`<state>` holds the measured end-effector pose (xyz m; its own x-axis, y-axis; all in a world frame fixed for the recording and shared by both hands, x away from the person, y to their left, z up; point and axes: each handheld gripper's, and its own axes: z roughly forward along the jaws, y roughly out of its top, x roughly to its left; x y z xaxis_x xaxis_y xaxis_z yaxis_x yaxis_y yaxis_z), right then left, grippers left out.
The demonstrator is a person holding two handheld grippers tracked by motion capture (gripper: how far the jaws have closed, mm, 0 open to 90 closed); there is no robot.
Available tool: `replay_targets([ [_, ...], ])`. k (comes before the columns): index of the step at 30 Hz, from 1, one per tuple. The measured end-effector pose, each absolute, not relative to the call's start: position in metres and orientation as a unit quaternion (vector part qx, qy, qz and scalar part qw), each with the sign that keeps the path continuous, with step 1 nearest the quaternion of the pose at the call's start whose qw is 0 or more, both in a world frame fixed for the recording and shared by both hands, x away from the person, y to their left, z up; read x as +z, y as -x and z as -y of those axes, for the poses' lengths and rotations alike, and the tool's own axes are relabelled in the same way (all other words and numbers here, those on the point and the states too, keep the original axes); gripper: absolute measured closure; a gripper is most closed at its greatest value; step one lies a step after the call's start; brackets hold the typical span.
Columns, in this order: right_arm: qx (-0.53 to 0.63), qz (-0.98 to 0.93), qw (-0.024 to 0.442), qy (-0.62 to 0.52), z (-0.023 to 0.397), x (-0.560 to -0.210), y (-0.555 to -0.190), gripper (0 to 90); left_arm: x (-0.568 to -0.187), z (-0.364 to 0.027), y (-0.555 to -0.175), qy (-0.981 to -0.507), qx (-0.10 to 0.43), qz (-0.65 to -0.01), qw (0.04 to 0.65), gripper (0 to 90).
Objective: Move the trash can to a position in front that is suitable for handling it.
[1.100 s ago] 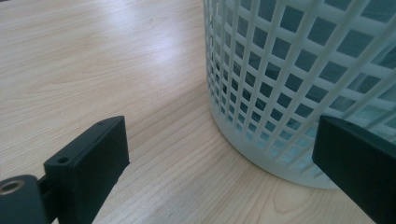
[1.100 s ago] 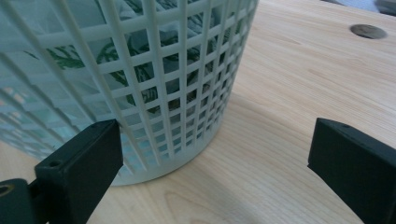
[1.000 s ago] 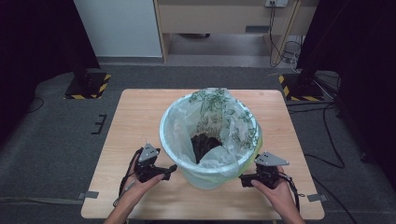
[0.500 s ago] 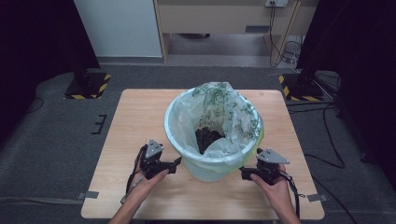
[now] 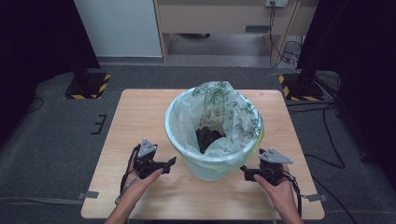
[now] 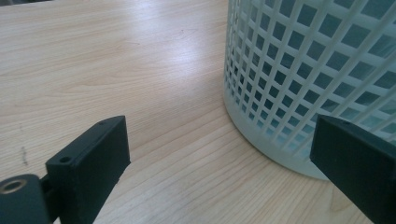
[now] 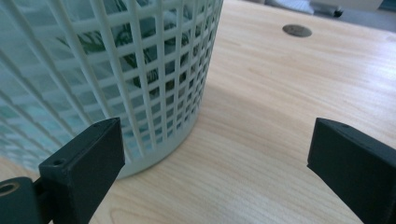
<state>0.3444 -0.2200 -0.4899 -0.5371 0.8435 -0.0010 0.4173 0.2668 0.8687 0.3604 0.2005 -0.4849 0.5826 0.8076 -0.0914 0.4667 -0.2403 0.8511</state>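
A white lattice waste basket (image 5: 205, 169) stands in the middle of the wooden table (image 5: 140, 116). It is lined with a translucent bag printed with green leaves (image 5: 233, 114), and something dark (image 5: 208, 138) lies inside. My left gripper (image 5: 170, 163) is open just left of the basket's base. In the left gripper view the basket wall (image 6: 317, 70) rises behind the right jaw, with only table between the jaws of the left gripper (image 6: 219, 158). My right gripper (image 5: 243, 171) is open at the basket's right. Its own view has the lattice (image 7: 116, 70) behind the left jaw of the right gripper (image 7: 215, 158).
A round cable hole (image 7: 297, 30) sits in the tabletop beyond the basket. Black stands with yellow-striped bases (image 5: 86, 84) flank the table on the grey floor. A cabinet (image 5: 219, 18) and cables (image 5: 289, 51) lie behind. Bare wood surrounds the basket.
The basket has shifted slightly away from the person and now stands still. Both grippers stay open low beside its base, nearly where they were.
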Motion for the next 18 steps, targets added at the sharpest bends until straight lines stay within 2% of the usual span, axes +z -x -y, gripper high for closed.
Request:
replay_targets([
  [10,0.434,-0.757,0.232,-0.43,0.246,-0.476,-0.35,7.1,-0.46,-0.22,-0.354,-0.76,0.188,-0.412,0.466,6.5],
  [18,0.43,-0.757,0.225,-0.437,0.268,-0.449,-0.359,6.8,-0.431,-0.229,-0.363,-0.755,0.195,-0.407,0.476,8.1],
])
